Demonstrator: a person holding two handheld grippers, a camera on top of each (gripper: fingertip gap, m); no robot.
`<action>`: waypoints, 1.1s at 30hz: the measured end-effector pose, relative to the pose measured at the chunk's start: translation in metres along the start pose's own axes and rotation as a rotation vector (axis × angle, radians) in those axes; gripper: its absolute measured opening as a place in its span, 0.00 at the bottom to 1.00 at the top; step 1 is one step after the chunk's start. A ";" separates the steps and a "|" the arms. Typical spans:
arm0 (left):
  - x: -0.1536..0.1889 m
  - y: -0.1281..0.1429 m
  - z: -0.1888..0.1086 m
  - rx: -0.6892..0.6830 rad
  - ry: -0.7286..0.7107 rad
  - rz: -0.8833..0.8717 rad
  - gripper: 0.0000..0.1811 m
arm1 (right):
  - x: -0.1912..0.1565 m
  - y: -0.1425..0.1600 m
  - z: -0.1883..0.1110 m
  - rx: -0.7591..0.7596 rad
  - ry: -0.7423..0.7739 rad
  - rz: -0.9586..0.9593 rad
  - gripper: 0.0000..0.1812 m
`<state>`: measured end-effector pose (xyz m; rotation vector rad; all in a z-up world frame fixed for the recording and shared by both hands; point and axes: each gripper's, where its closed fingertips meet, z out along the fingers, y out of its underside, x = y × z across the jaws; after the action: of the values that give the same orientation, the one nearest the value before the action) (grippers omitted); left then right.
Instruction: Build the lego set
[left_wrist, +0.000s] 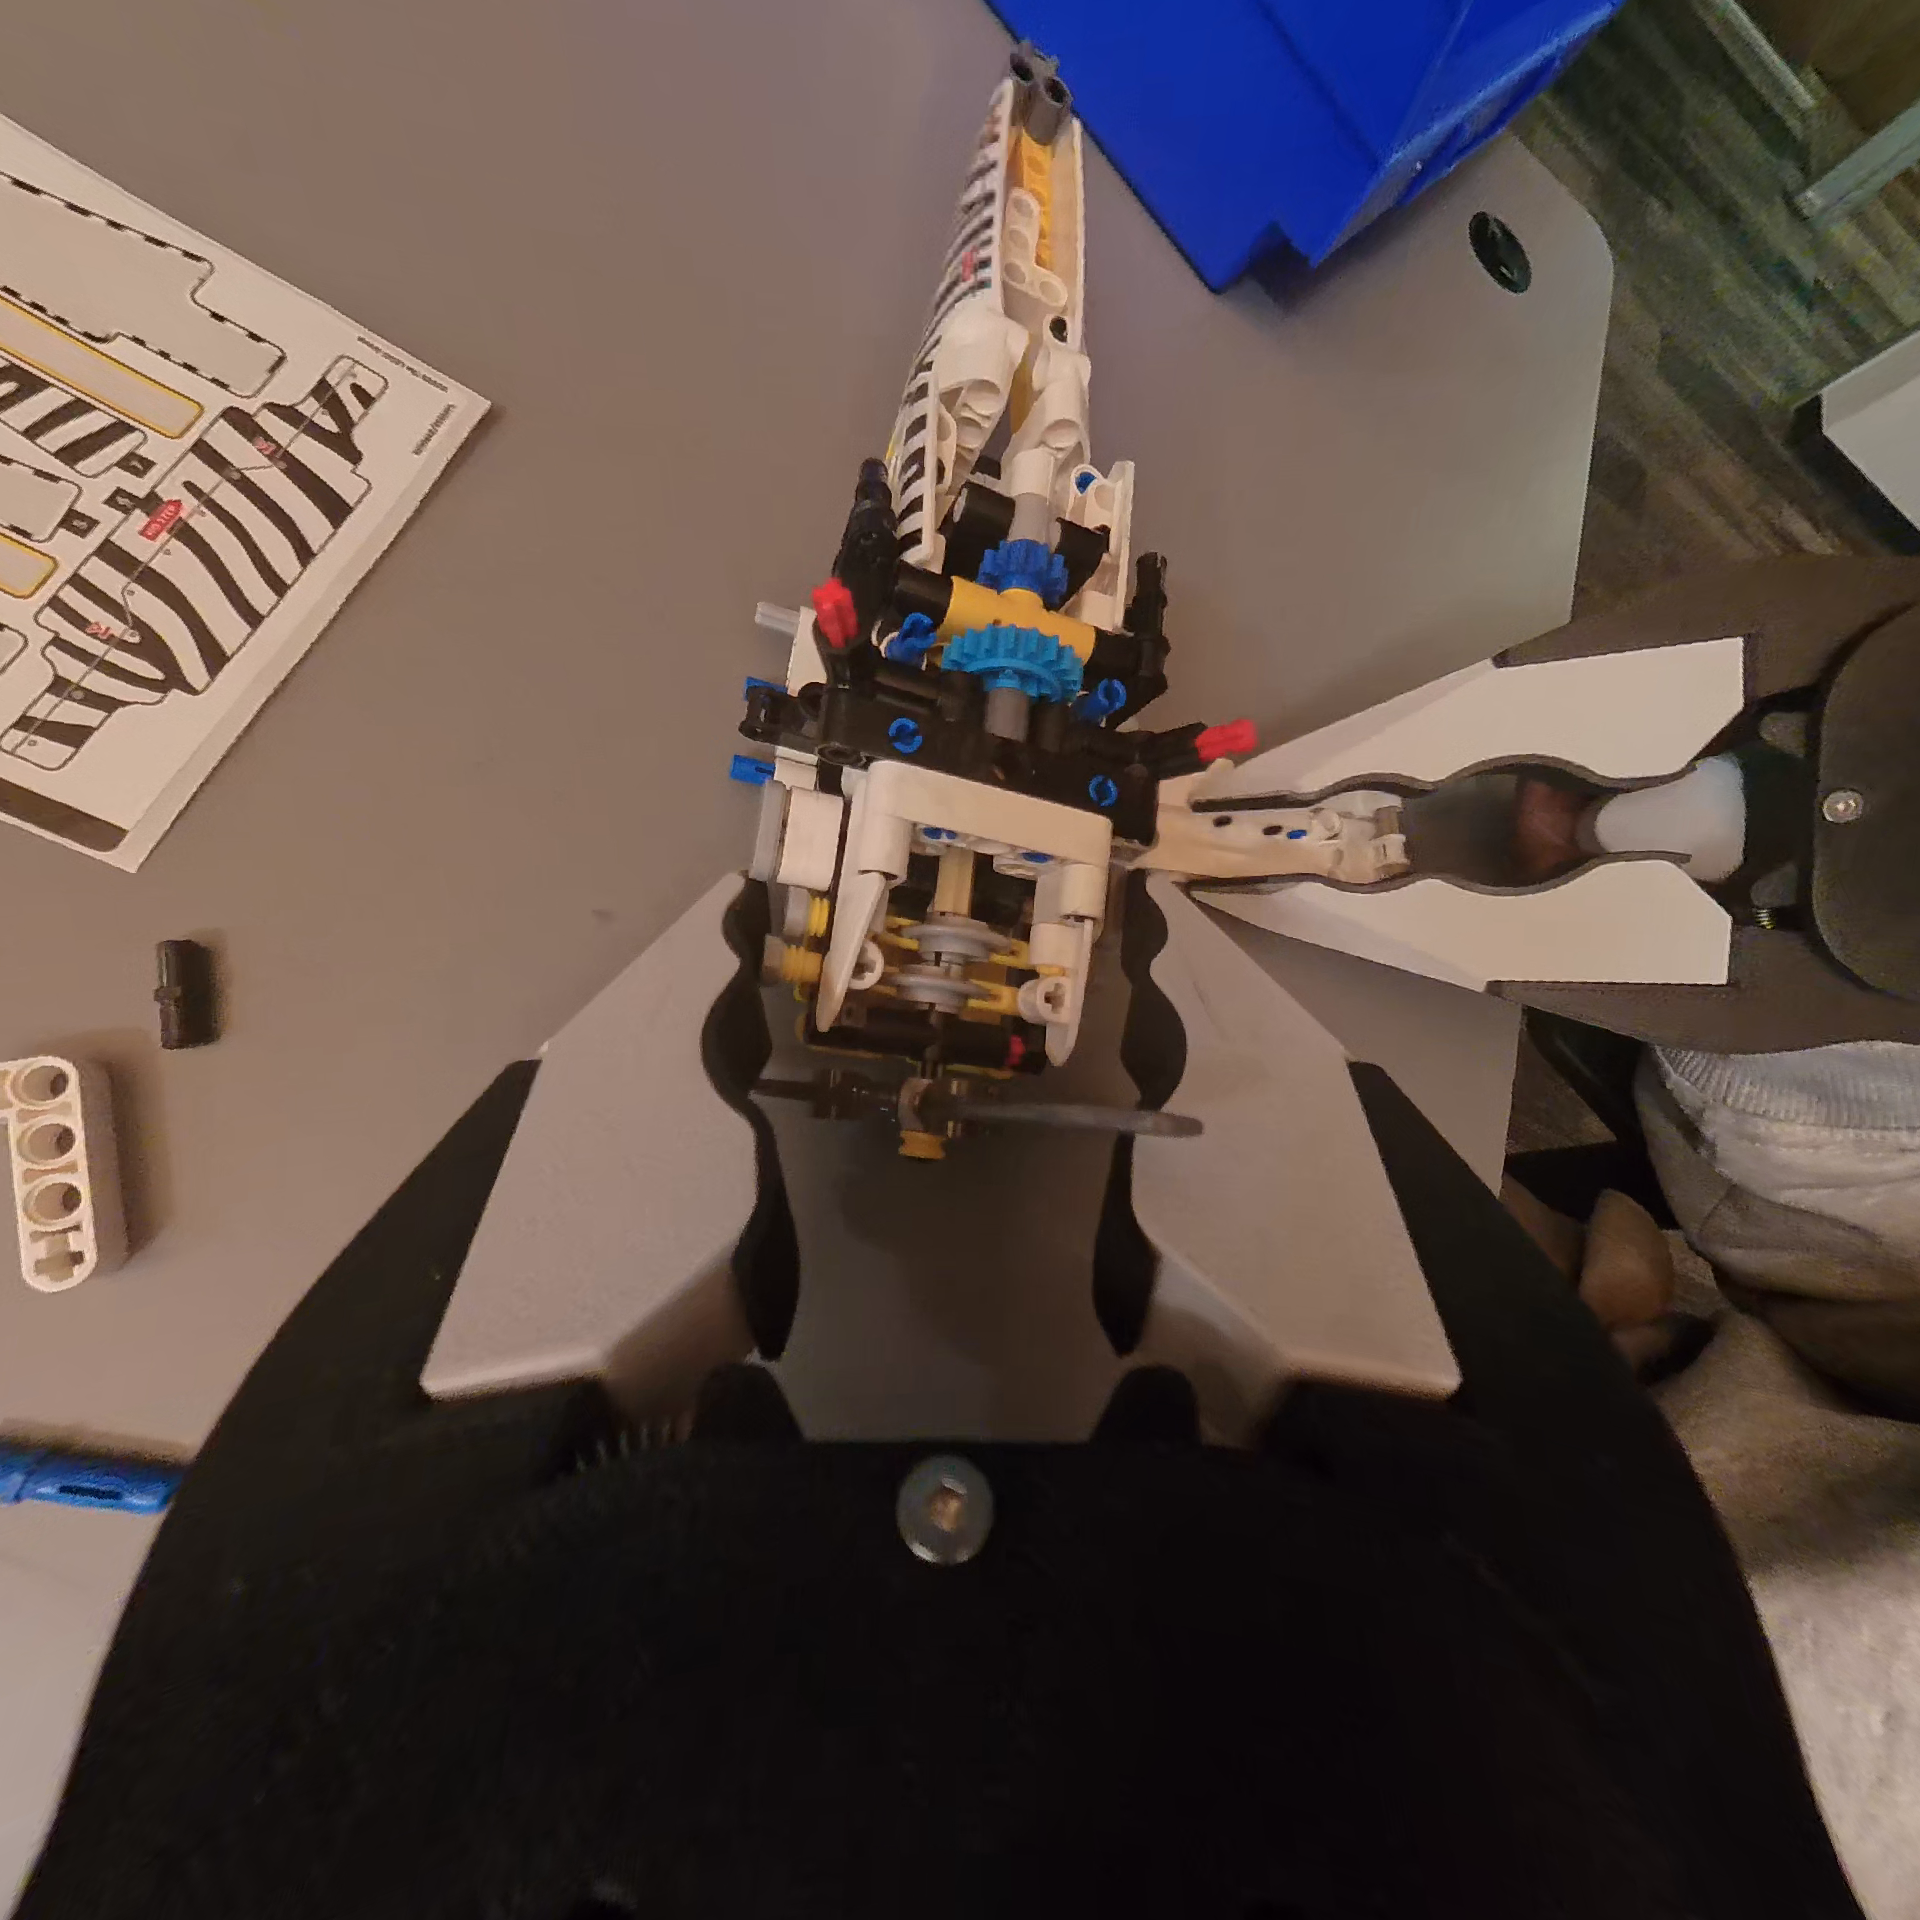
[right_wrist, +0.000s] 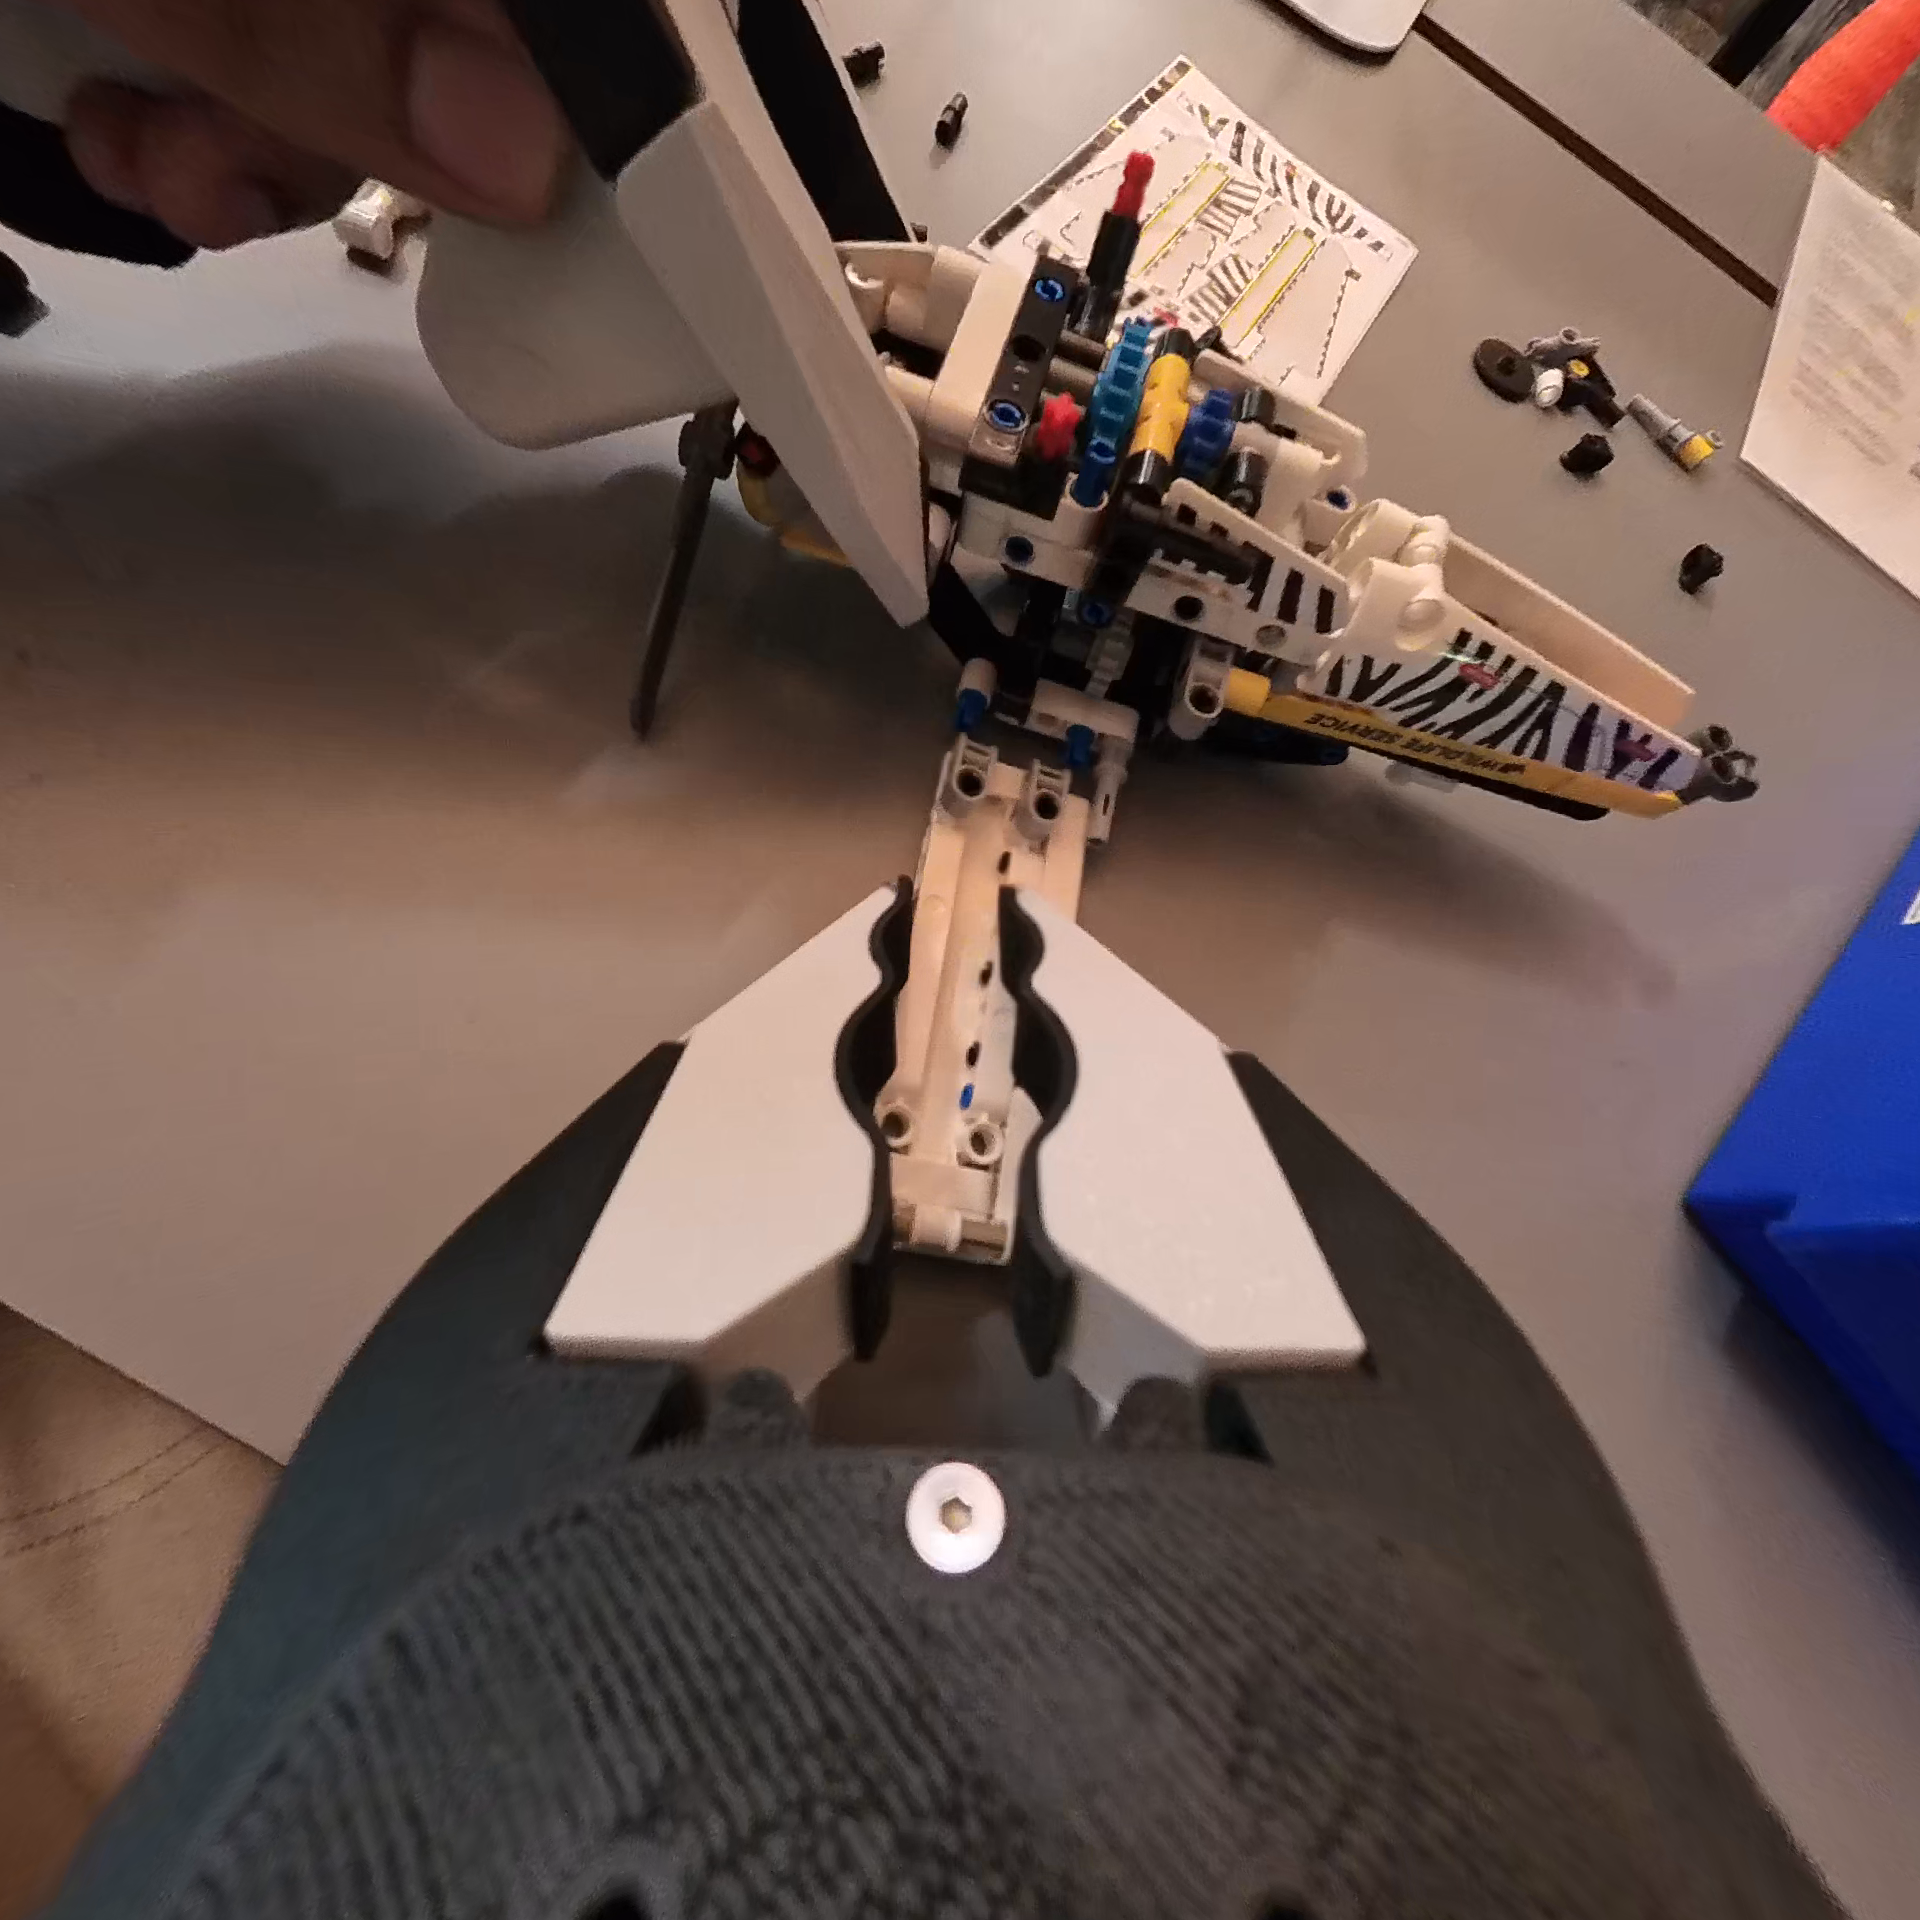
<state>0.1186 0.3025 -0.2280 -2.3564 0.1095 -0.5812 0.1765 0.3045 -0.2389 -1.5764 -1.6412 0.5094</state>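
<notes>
**Two claws on a half-built model**

Left claw (left_wrist: 940, 997) clamped around the blunt front end of the lego model (left_wrist: 966, 727), one finger against each side of the white and yellow framework there. Model lying on the grey surface (left_wrist: 540, 208), its zebra-striped tail boom (left_wrist: 987, 270) pointing away from the left wrist camera toward the blue bin (left_wrist: 1299, 125). Blue gears (left_wrist: 1003, 644), a yellow connector and red pins exposed on top of the black mid-section.

Right claw (right_wrist: 956, 1039) pinching a white beam assembly (right_wrist: 977, 987) that juts sideways from the model's body; fingers pressed against both edges of it, far end of the assembly meeting the body beside two blue pins. Seen from the left wrist camera, right claw (left_wrist: 1226, 831) reaching in from the right edge of the surface.

Sticker sheet (left_wrist: 177, 499) with zebra stripes flat on the surface, left of the model. Near it, apart from the model: a loose white beam (left_wrist: 62, 1169), a small black connector (left_wrist: 185, 992) and a blue pin (left_wrist: 83, 1481). More small loose parts (right_wrist: 1579, 400) scattered beyond the model in the right wrist view. A hand (right_wrist: 312, 114) gripping the left claw's body at the upper left of that view.
</notes>
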 end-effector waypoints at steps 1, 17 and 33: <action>0.001 0.001 0.000 -0.003 0.002 -0.001 0.37 | 0.000 0.000 0.000 -0.002 0.002 0.001 0.08; 0.006 0.004 0.002 -0.028 -0.016 0.017 0.37 | 0.005 0.003 0.001 -0.016 0.008 0.072 0.17; 0.006 0.005 0.003 -0.031 -0.011 0.019 0.37 | 0.006 0.002 0.000 -0.007 0.013 0.053 0.10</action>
<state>0.1255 0.2996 -0.2308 -2.3860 0.1370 -0.5606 0.1776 0.3104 -0.2388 -1.6290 -1.5970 0.5204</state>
